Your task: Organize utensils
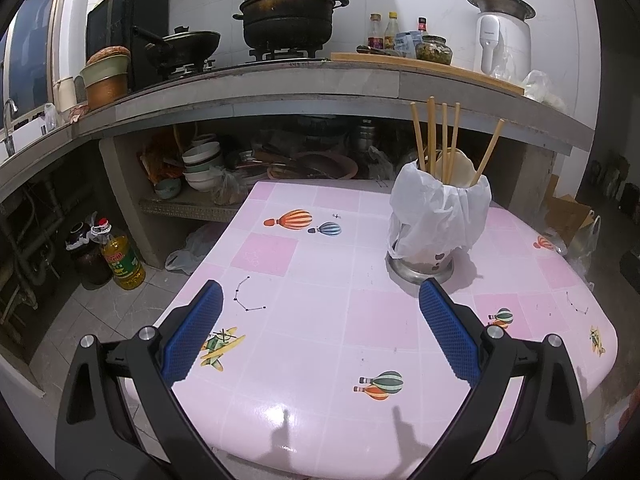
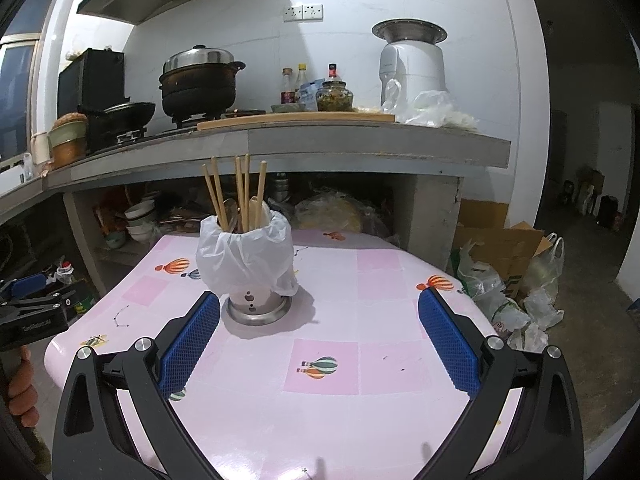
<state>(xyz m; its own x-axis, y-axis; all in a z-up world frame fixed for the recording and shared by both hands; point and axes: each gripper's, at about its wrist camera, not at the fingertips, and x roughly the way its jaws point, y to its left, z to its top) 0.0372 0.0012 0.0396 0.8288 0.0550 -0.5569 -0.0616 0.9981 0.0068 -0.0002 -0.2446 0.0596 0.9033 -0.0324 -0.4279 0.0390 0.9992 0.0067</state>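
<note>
A steel utensil holder [image 1: 420,266] [image 2: 256,306] lined with a white plastic bag [image 1: 440,212] [image 2: 244,256] stands on the pink table [image 1: 312,320] [image 2: 360,340]. Several wooden chopsticks [image 1: 431,132] [image 2: 240,188] and a pale spoon [image 1: 454,166] stand upright in it. My left gripper [image 1: 320,292] is open above the table, the holder just beyond its right finger. My right gripper [image 2: 320,300] is open too, with the holder just past its left finger. Nothing is between either pair of blue pads [image 1: 192,336] [image 2: 448,344]. The left gripper's tip [image 2: 28,284] shows at the right wrist view's left edge.
A concrete counter [image 1: 280,80] behind the table carries a lidded pot [image 1: 288,12], a wok [image 1: 184,46], bottles [image 1: 384,32] and a white appliance [image 1: 504,40]. Bowls [image 1: 202,164] sit on the shelf below. An oil bottle [image 1: 120,256] stands on the floor left; bags and a cardboard box [image 2: 504,252] lie right.
</note>
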